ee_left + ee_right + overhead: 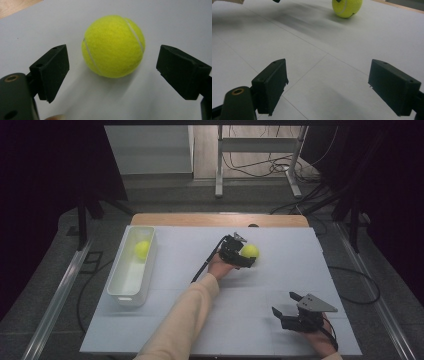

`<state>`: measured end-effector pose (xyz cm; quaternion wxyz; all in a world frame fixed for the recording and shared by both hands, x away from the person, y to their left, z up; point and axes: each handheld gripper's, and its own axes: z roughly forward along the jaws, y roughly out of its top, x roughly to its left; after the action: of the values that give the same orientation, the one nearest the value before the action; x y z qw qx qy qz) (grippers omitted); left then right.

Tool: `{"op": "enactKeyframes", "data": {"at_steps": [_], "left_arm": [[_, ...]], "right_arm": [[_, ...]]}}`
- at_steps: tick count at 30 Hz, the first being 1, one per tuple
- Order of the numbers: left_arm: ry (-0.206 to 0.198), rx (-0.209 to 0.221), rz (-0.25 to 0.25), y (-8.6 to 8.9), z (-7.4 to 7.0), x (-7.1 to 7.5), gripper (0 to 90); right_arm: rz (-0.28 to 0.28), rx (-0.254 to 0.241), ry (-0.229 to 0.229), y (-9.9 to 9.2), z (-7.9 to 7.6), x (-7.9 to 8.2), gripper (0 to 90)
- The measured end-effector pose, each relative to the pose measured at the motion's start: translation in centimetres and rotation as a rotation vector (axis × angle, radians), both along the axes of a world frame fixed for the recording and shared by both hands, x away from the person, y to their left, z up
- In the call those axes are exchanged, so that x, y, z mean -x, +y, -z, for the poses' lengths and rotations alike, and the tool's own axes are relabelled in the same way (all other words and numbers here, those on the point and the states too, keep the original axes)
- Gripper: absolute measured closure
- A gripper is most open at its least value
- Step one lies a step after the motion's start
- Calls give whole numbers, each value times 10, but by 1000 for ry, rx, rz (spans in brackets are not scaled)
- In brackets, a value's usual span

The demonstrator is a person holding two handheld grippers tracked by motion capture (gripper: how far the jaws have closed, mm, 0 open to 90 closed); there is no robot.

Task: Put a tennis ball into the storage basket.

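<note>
Tennis ball (113,46), fuzzy yellow-green felt with a pale seam, sits on the white foam board (200,320) between our left gripper (246,254)'s spread jaws, clear of both pads. Nothing blocks it. Left of the ball, well apart, a white plastic tub (120,282) holds a second yellow ball (142,250). Nearer us than the ball, our right gripper (284,303) hovers released.

This looks like a lab set up for recording. The counter (220,320) is a bare white board on a wooden top, boxed in by dark curtains (50,180) at 9 and 3 o'clock. Loose cables (260,166) run over the grey floor (165,195) at 12 o'clock, round a metal desk frame (260,150). Metal rails (60,295) flank the counter at 8 and 4 o'clock.
</note>
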<state>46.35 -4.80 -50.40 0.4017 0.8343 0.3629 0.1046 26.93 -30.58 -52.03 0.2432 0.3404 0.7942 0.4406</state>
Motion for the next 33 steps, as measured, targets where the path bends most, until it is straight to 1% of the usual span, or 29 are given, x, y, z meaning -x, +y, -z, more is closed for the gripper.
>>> {"op": "enactKeyframes", "data": {"at_steps": [3,5,11,17,21,25,26,28,33], "left_arm": [[0,-10,3,-2,1,-4,115],[2,-7,-4,-3,2,-5,115],[4,-5,0,-10,2,-11,115],[11,-15,1,-16,5,-15,118],[16,-13,-3,-18,7,-17,126],[16,-12,2,-19,7,-17,168],[16,-21,3,-20,7,-16,185],[20,-24,4,-20,7,-16,232],[20,-31,9,-20,6,-15,250]], "right_arm": [[-1,-2,0,0,0,0,161],[2,-4,-1,-1,0,0,161],[5,-2,0,-1,0,1,161],[5,-8,-1,-2,0,1,161],[5,-9,-1,-3,0,1,161],[7,-7,-1,-3,0,1,161],[5,-9,-1,-3,0,1,161],[7,-6,-1,-3,0,1,161],[5,-8,-1,-3,0,1,161]]}}
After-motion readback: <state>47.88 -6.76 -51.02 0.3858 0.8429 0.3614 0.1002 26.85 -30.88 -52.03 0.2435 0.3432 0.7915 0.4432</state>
